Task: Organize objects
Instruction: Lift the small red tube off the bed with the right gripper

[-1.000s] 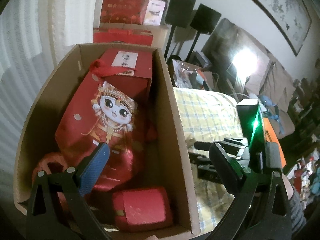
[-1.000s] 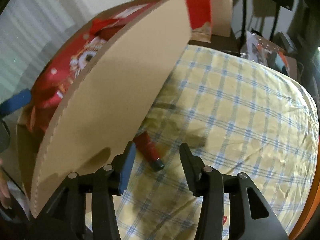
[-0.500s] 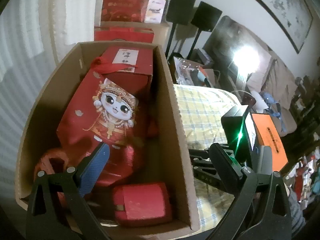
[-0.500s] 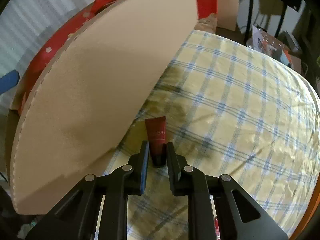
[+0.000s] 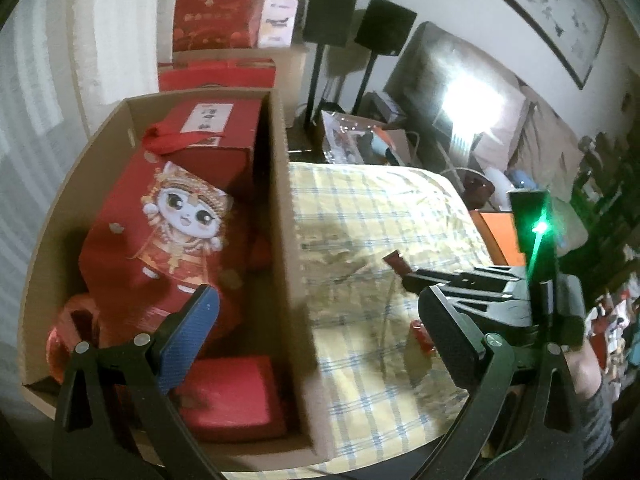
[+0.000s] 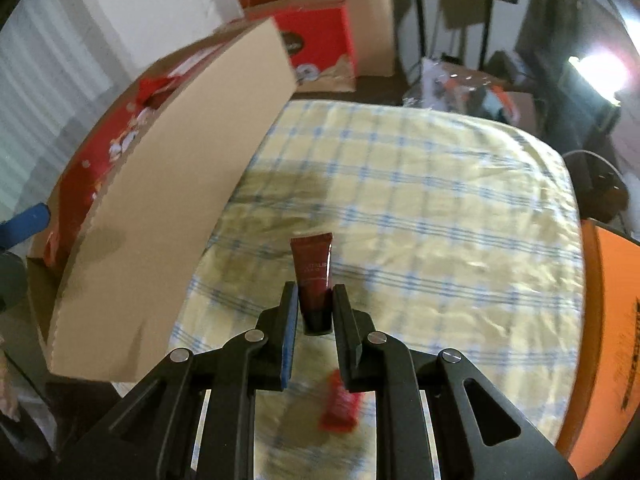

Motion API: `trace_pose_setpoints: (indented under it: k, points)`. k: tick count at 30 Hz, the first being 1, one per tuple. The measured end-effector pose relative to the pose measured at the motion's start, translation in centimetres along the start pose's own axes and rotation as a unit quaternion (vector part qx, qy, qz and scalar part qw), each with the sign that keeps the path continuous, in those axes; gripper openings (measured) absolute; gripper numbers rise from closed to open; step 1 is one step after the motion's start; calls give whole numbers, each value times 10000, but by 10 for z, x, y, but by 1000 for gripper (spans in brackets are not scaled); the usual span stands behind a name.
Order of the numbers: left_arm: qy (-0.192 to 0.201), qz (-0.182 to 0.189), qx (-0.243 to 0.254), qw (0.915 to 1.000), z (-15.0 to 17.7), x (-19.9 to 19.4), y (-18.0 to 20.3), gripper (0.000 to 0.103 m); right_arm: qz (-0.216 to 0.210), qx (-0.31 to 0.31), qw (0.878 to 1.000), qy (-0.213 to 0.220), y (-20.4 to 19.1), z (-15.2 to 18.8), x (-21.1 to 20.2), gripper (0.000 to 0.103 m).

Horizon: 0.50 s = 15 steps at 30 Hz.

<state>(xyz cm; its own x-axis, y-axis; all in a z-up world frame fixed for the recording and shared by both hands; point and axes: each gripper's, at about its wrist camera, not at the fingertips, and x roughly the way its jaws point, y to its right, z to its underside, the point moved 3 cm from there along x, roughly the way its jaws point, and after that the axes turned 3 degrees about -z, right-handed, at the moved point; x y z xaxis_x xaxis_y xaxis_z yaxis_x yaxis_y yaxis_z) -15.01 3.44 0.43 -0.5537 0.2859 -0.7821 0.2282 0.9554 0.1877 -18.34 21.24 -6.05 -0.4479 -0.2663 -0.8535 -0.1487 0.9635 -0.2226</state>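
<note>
My right gripper [image 6: 315, 300] is shut on a small dark red tube [image 6: 314, 270] and holds it above the yellow checked tablecloth [image 6: 420, 208], right of the cardboard box [image 6: 168, 216]. The tube also shows in the left wrist view [image 5: 397, 263], in the right gripper. My left gripper [image 5: 316, 320] is open and empty, straddling the box's right wall [image 5: 286, 240]. The box holds a red bag with a cartoon cat [image 5: 168, 232], a red gift box [image 5: 216, 140] and a small red box [image 5: 232, 396].
A small red packet [image 6: 340, 408] lies on the cloth below my right gripper. An orange box [image 6: 612, 320] sits at the table's right edge. Red gift boxes [image 5: 220, 12], speakers on stands [image 5: 332, 8] and clutter stand behind the table.
My right gripper closed on the red tube beside the box and has lifted it off the cloth, away from the box wall. The left gripper stayed open and shifted right across the box wall.
</note>
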Motion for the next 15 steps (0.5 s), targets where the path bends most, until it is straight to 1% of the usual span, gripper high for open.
trace_pose_setpoints:
  k: [8,15]
  points:
    - [-23,-9,233,9997,4,4,30,100,329,150,9986,395,15,13,-45,16]
    - [-77,1,499,9987,11,10,59,100,489,307,9963,644,28,26,-71,16]
